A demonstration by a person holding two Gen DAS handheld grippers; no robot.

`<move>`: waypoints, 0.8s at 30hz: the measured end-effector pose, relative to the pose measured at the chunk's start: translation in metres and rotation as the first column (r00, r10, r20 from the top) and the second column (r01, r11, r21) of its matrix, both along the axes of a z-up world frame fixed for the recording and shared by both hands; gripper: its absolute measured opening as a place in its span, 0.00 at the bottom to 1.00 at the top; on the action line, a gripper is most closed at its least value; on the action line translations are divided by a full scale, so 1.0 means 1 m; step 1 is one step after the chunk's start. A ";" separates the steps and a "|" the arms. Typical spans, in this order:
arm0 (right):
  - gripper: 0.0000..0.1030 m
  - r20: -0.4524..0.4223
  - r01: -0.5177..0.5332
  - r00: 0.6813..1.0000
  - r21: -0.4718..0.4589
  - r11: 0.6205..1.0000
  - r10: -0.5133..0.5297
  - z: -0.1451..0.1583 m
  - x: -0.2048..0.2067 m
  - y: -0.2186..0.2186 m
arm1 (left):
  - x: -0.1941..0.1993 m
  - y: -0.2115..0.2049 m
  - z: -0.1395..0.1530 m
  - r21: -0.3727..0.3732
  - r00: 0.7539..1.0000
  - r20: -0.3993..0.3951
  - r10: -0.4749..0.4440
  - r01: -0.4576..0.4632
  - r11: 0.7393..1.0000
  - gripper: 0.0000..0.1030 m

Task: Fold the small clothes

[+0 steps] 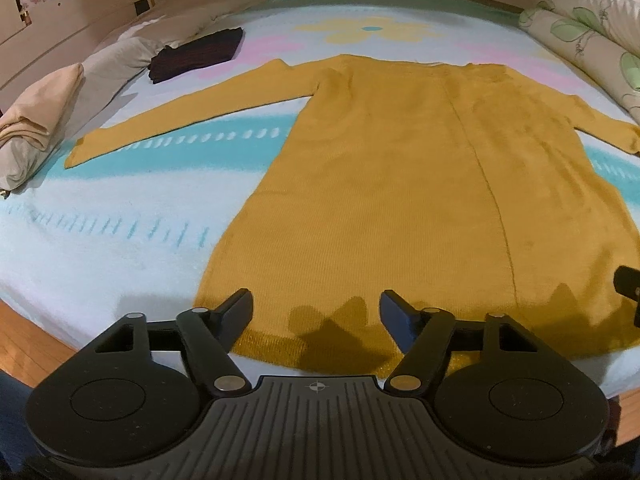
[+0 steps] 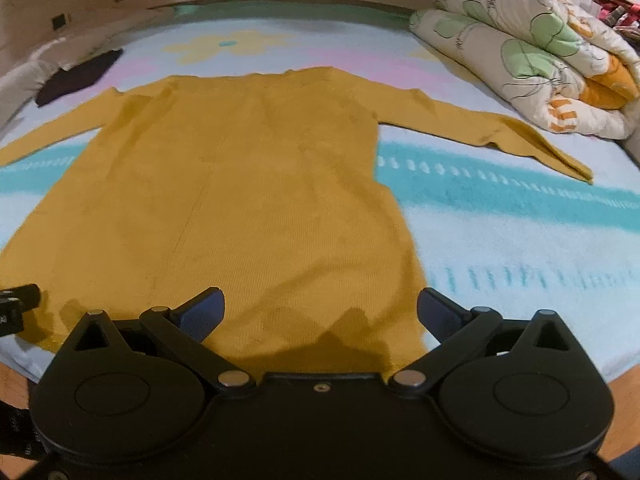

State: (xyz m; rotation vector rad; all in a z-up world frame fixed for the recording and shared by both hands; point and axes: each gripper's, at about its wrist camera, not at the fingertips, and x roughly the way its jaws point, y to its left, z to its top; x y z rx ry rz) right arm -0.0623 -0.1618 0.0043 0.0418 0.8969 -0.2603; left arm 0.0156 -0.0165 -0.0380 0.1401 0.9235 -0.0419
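sweater (image 1: 400,184): mustard knit, long body, spread flat on the bed (image 1: 120,240), back or front up we can't tell, both sleeves thrown out sideways

how it'll handle: we reckon soft and floppy, light enough, fuzzy knit so it should grip well on the blanket and not slide much; it'll sag and stretch if we lift it from one point only

where to grab: we'd go for the hem corners, one per gripper, since they sit right under us; for sleeve folds, the cuff (image 1: 76,156) on the left and the cuff (image 2: 580,172) on the right look like easy pinch spots

which way it points: neck away from us toward the headboard, hem (image 1: 280,344) at the near bed edge

long axis: runs from us straight to the far end, a faint line down the middle follows it; sleeves lie across that

left gripper (image 1: 316,312): jaws apart, hovering over the hem near its left corner, nothing pinched

right gripper (image 2: 320,312): jaws spread wide over the hem's right part, holding nothing

other stuff: dark folded garment (image 1: 196,54) and beige pile (image 1: 40,108) far left, rolled quilt (image 2: 528,56) far right, all well clear of the sweater
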 end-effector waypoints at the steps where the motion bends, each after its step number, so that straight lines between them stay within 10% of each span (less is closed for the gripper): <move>1: 0.99 -0.004 -0.002 1.000 -0.023 1.000 0.002 0.000 -0.001 0.001 | -0.001 0.002 0.000 -0.007 1.000 0.000 -0.001 0.001 1.000 0.63; 24: 0.97 0.017 -0.028 0.999 0.054 0.998 0.028 0.014 0.005 0.016 | 0.003 0.010 0.013 -0.101 1.000 0.017 0.021 -0.019 0.995 0.55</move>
